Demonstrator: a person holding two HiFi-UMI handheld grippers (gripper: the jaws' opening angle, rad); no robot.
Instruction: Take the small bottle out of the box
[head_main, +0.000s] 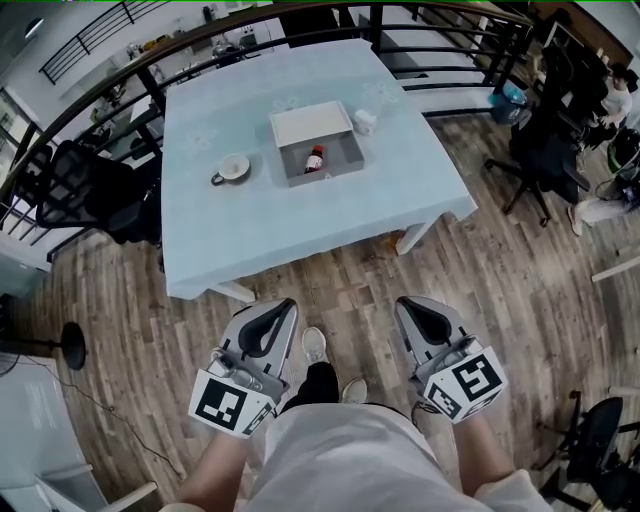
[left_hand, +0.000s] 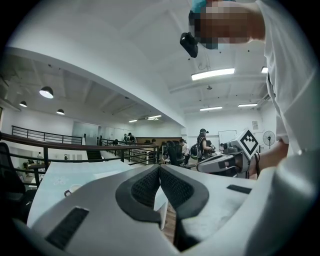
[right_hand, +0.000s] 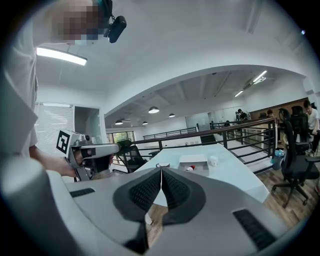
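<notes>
On the pale blue desk well ahead, the small bottle sits inside the open box, while the left claw and right claw are both pressed together and empty, so a reach without spreading them first would likely knock the bottle over.

One table, one box, one bottle, one mug.

A square tabletop covered with a pale blue cloth is seen standing on a wood-plank floor. Near its middle an open grey box is set, with the white lid folded back on the far side. A cup is placed left of the box, and a small white container just beside the lid's right edge.
</notes>
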